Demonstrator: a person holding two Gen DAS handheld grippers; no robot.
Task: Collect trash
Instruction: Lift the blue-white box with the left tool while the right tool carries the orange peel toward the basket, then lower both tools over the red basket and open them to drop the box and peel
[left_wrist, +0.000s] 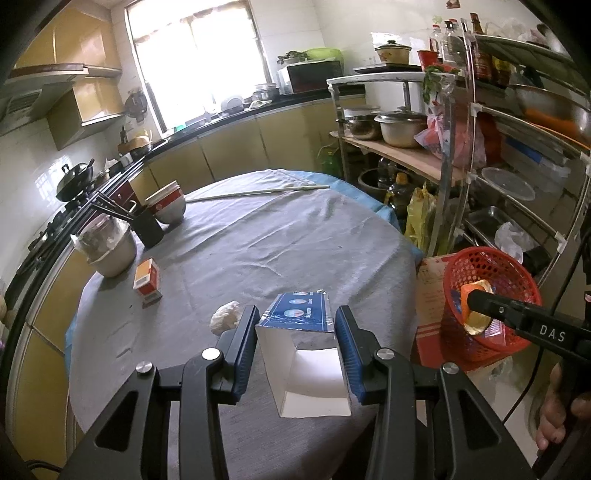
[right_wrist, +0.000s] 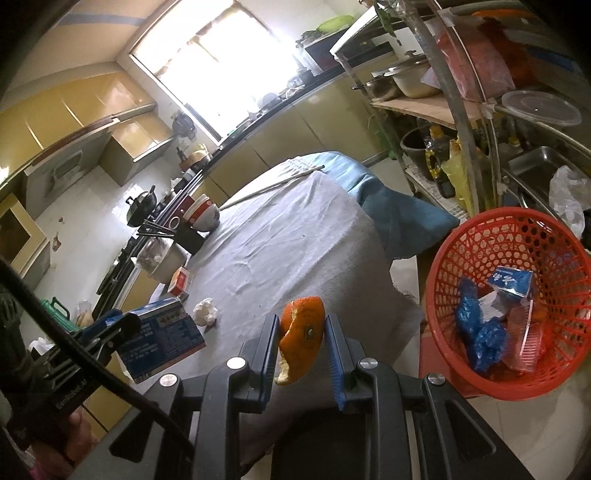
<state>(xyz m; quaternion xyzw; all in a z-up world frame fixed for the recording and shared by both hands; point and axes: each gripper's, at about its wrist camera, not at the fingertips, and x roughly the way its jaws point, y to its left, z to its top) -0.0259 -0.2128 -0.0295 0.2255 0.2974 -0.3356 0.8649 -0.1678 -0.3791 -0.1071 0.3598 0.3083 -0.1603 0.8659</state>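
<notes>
My left gripper (left_wrist: 295, 321) is shut on an open blue and white carton (left_wrist: 301, 354) and holds it above the grey-clothed table (left_wrist: 277, 240); it also shows in the right wrist view (right_wrist: 162, 339). My right gripper (right_wrist: 302, 332) is shut on an orange peel (right_wrist: 301, 338) beside the table's right edge. In the left wrist view the peel (left_wrist: 474, 306) hangs in front of the red basket (left_wrist: 480, 266). The red basket (right_wrist: 480, 236) holds a blue carton (right_wrist: 511, 282), blue plastic (right_wrist: 480, 332) and a clear wrapper. A crumpled white tissue (left_wrist: 226, 316) lies on the table, also seen in the right wrist view (right_wrist: 205, 311).
A small orange and white box (left_wrist: 147, 277), a metal pot (left_wrist: 110, 247), a black chopstick holder (left_wrist: 147, 225), stacked bowls (left_wrist: 168, 205) and a long stick (left_wrist: 258, 192) are on the table's left and far side. A metal shelf rack (left_wrist: 461, 147) with pots stands on the right.
</notes>
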